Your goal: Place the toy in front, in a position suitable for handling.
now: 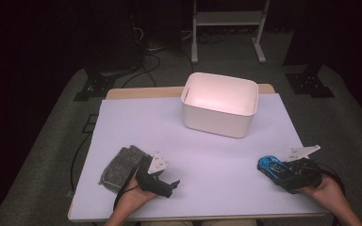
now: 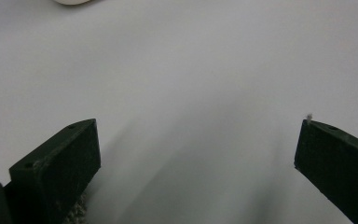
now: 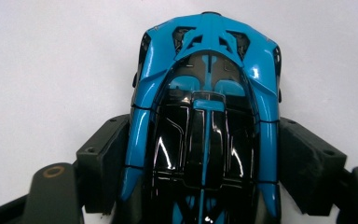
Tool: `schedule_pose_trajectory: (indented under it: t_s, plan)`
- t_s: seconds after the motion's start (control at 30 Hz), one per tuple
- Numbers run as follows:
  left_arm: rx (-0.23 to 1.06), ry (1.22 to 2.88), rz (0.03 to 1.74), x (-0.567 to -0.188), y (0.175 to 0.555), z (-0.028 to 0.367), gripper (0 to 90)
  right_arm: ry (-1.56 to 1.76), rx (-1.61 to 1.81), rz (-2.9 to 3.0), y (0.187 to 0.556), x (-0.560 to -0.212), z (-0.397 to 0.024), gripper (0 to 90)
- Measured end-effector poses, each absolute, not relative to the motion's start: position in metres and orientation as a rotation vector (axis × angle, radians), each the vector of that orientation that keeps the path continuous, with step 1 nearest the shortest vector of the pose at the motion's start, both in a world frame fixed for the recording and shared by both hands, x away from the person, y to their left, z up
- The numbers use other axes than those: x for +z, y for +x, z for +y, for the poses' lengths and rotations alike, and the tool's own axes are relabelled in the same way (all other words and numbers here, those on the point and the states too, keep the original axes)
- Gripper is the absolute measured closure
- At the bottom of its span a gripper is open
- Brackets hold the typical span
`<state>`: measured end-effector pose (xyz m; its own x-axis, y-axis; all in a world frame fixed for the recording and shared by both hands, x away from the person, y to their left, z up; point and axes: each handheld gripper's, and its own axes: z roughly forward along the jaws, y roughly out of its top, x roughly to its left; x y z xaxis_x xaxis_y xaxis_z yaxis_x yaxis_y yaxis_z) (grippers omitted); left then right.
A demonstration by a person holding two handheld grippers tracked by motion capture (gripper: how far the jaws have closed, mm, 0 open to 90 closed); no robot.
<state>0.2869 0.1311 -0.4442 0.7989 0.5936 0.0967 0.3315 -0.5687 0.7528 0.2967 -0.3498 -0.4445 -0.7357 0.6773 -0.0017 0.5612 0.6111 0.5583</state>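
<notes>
Right gripper (image 3: 205, 163) jaws pinch the blue toy car (image 3: 205, 116) — left gripper (image 2: 196, 158) spread wide over bare table (image 2: 191, 70).

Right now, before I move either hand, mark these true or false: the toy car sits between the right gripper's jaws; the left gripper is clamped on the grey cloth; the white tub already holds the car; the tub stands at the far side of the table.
1. The toy car sits between the jaws of the right gripper: true, a jaw lies along each of its sides.
2. The left gripper is clamped on the grey cloth: false, its jaws stand wide apart over bare table.
3. The white tub holds the car: false, the car is at the near right.
4. The tub stands at the far side: true.
</notes>
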Motion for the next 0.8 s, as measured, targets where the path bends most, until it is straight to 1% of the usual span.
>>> schedule_pose_trajectory:
  t_s: [0.6, 0.67, 0.8]
  plan:
    - [0.435, 2.215, 0.685, -0.4438, 0.2874, 0.1312, 0.0, 0.988, 0.827, 2.633, 0.2951, -0.4424, -0.3566, 24.9]
    - [0.436, 2.215, 0.684, -0.4436, 0.2873, 0.1312, 0.0, 0.979, 0.845, 2.630, 0.2949, -0.4409, -0.3575, 26.8]
    - [0.436, 2.215, 0.686, -0.4436, 0.2875, 0.1314, 0.0, 0.959, 0.826, 2.639, 0.2951, -0.4388, -0.3551, 27.0]
